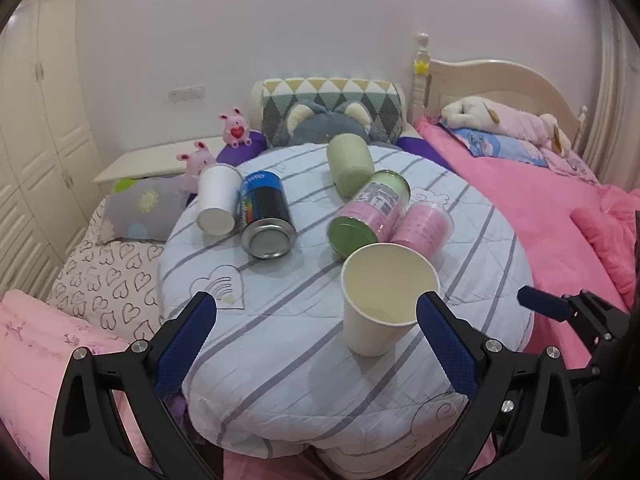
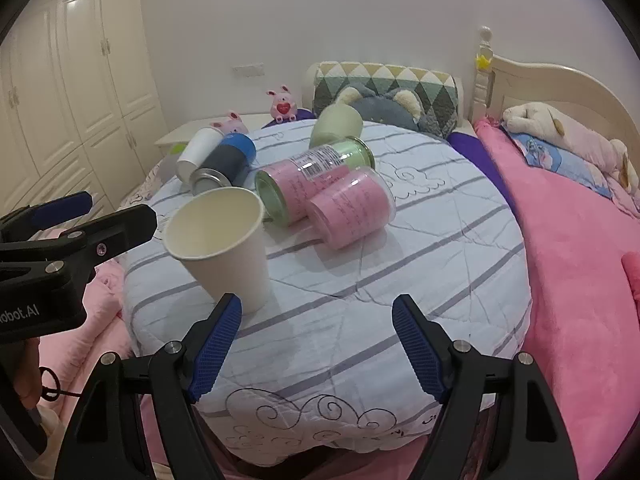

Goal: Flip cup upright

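White paper cup (image 1: 382,300) stands upright near the front edge of the striped quilt (image 1: 280,340), mouth up (slightly tilted). Left gripper (image 1: 316,344) and right gripper (image 2: 318,344) both gape wide, holding nothing. Flipping looks done; next, back away without nudging it.

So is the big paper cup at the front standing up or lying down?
Standing up. The paper cup rests on its base on the striped quilt, open mouth facing up and empty inside. Neither gripper holds it.
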